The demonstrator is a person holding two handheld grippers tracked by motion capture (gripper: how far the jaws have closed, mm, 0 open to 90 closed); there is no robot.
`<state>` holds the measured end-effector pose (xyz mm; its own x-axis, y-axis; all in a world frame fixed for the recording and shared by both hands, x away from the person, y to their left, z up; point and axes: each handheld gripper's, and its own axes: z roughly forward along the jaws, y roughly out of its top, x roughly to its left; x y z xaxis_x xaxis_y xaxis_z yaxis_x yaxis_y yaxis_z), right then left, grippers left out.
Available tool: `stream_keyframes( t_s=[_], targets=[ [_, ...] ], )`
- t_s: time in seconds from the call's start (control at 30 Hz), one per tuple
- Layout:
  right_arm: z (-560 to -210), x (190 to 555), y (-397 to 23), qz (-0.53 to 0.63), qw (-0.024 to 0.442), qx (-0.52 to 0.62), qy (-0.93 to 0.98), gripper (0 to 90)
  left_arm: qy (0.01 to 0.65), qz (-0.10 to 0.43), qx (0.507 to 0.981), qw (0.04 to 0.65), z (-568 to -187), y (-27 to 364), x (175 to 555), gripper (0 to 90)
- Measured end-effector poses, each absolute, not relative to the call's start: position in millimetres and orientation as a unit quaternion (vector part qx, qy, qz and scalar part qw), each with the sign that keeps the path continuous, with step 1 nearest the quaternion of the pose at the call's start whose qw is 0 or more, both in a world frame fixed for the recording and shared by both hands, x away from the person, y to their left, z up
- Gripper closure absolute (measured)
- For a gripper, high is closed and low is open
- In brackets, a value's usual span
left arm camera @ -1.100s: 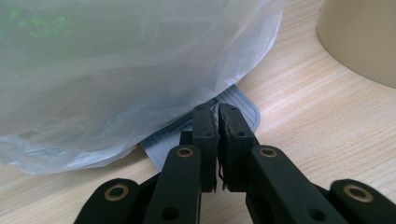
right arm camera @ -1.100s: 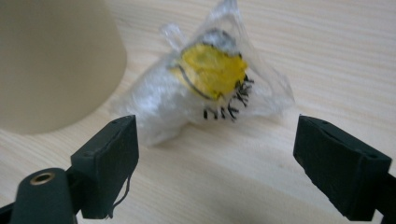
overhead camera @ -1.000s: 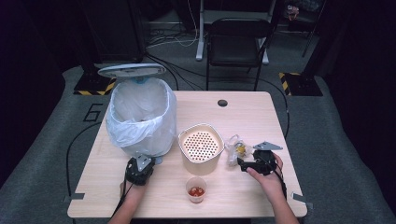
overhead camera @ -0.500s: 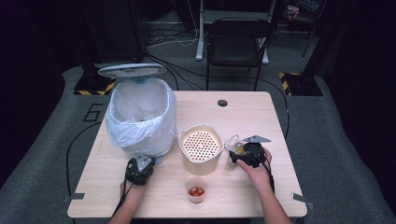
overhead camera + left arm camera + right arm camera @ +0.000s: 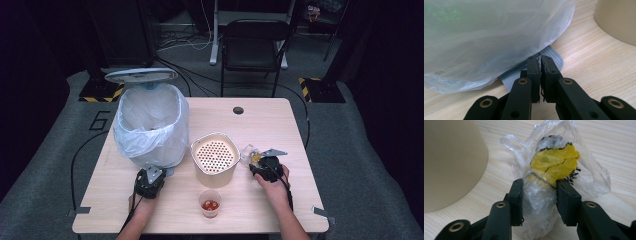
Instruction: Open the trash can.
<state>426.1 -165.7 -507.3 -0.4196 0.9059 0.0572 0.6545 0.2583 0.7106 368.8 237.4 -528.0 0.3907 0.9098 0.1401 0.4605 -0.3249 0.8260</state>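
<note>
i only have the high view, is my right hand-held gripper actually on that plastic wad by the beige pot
Observer: Yes. In the right gripper view the jaws of the right hand-held gripper have just been closing, and their pads press both sides of the wad.
Operator: what is the wad, cant make it out
Observer: Crumpled clear film around a yellow piece with black edges.
Operator: and the left one, holding anything
Observer: No. The left hand-held gripper is shut on nothing, tips over the grey ribbed pedal at the foot of the bin.
Operator: is it touching the bin bag
Observer: The bag hangs just past the tips; I cannot tell whether they touch.
</note>
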Motion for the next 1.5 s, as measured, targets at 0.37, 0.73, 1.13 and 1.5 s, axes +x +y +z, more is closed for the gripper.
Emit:
stream_keyframes(
  t_s=[0.37, 0.73, 1.13, 1.5],
  targets=[
    [-499.6, 425.0, -169.4, 0.353, 0.179, 0.508, 0.765, 64.3, 0.450, 0.314, 0.758, 0.353, -527.0, 238.3, 368.7, 85.6],
    [-454.6, 422.3, -181.5, 0.378, 0.185, 0.487, 0.765, 66.3, 0.452, 0.314, 0.756, 0.354, -526.9, 238.2, 368.9, 85.6],
    [-406.7, 424.7, -186.0, 0.401, 0.180, 0.464, 0.769, 67.1, 0.450, 0.316, 0.757, 0.353, -527.1, 237.7, 368.6, 85.6],
    [-369.7, 427.8, -181.4, 0.413, 0.189, 0.440, 0.775, 67.3, 0.450, 0.313, 0.759, 0.352, -526.6, 238.2, 368.6, 85.6]
  ],
)
